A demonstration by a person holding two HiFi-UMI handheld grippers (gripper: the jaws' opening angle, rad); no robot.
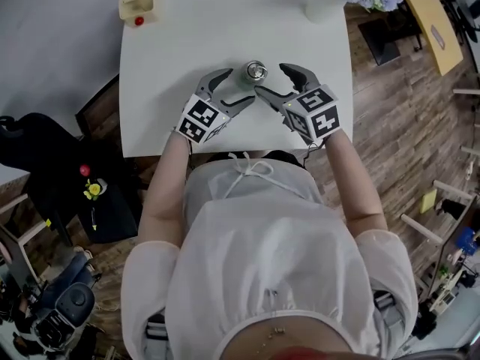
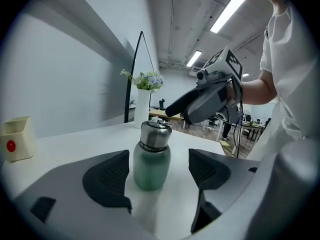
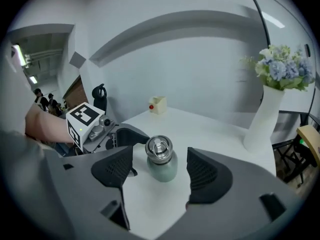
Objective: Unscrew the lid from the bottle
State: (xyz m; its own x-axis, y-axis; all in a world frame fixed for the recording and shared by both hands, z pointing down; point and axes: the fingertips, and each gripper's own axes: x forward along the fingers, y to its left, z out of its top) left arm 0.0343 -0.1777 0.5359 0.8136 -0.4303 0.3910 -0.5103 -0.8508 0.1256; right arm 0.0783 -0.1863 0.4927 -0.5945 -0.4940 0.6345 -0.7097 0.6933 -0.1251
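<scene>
A small green bottle point(image 1: 255, 72) with a steel lid point(image 3: 159, 149) stands upright on the white table point(image 1: 187, 51), near its front edge. My left gripper point(image 1: 238, 87) reaches in from the left, open, with the bottle point(image 2: 151, 164) between its jaws and a gap on each side. My right gripper point(image 1: 271, 79) comes from the right, also open. In the right gripper view the bottle point(image 3: 162, 169) stands between the pads point(image 3: 202, 176) without touching them. Each gripper shows in the other's view: the right gripper point(image 2: 200, 104) behind the bottle, the left gripper point(image 3: 107, 134) beside it.
A pale yellow box point(image 1: 138, 4) with a red button sits at the table's far left corner. A white vase point(image 1: 326, 2) of flowers stands at the far right corner. A dark chair point(image 1: 45, 163) is on the left, wooden floor on the right.
</scene>
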